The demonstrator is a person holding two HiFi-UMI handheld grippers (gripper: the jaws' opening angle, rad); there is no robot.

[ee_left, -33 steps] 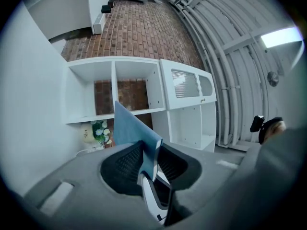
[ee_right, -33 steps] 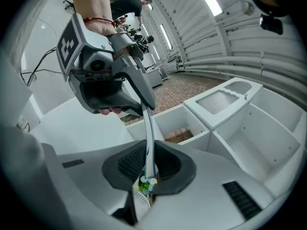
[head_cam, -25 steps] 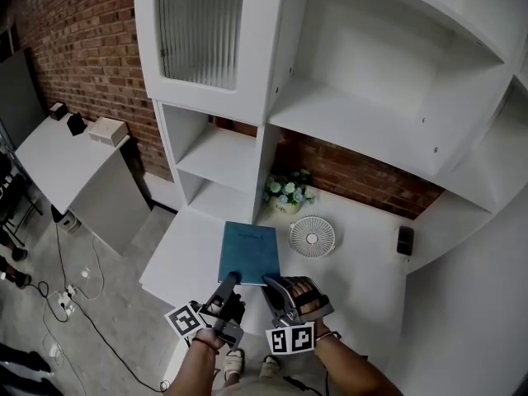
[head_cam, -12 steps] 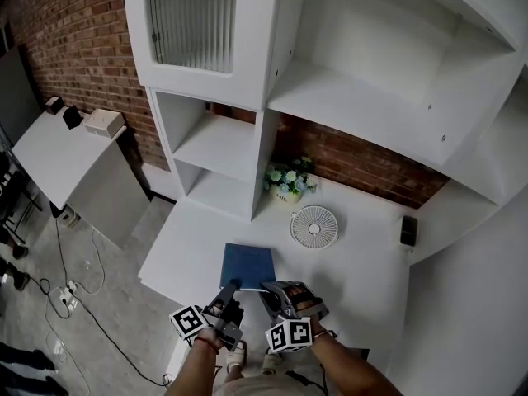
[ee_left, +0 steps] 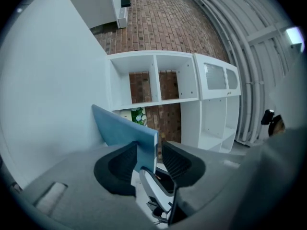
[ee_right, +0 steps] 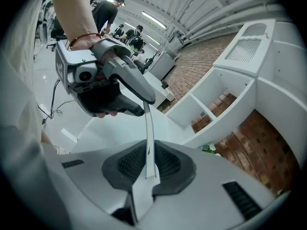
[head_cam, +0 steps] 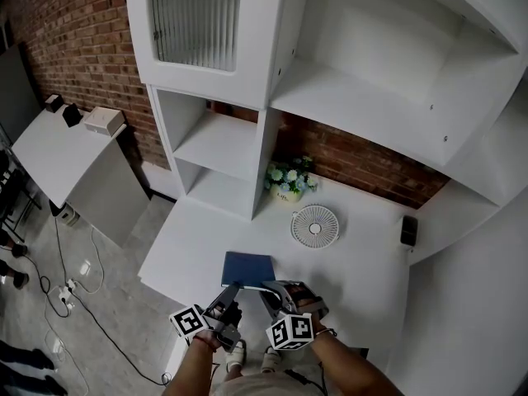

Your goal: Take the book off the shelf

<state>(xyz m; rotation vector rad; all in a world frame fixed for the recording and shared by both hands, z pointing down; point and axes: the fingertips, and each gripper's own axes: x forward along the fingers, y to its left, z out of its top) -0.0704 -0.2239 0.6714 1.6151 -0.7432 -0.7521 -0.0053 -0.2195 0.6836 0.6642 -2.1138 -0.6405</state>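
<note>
Book [head_cam: 247, 269] at white table [head_cam: 363, 279] w/ fan [head_cam: 314, 226], flowers [head_cam: 287, 178]; brick wall [head_cam: 82, 48] behind.

Jaws of left tool [ee_left: 149, 158] apart, just been opening. Blue book [ee_left: 120, 128] stands edge-on between them, against one pad, clear gap at the other. White shelf unit [ee_left: 211, 104] and brick wall [ee_left: 158, 23] beyond.

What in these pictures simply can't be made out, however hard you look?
- The title of the book: too small in the head view; the gripper views catch it slanted or edge-on.
- The small dark object at the table's right: too small in the head view to name.
- Whatever is behind the ribbed cabinet door: in the head view the ribbed pane blurs it.
- The boxes on the side table: head view, too small.
</note>
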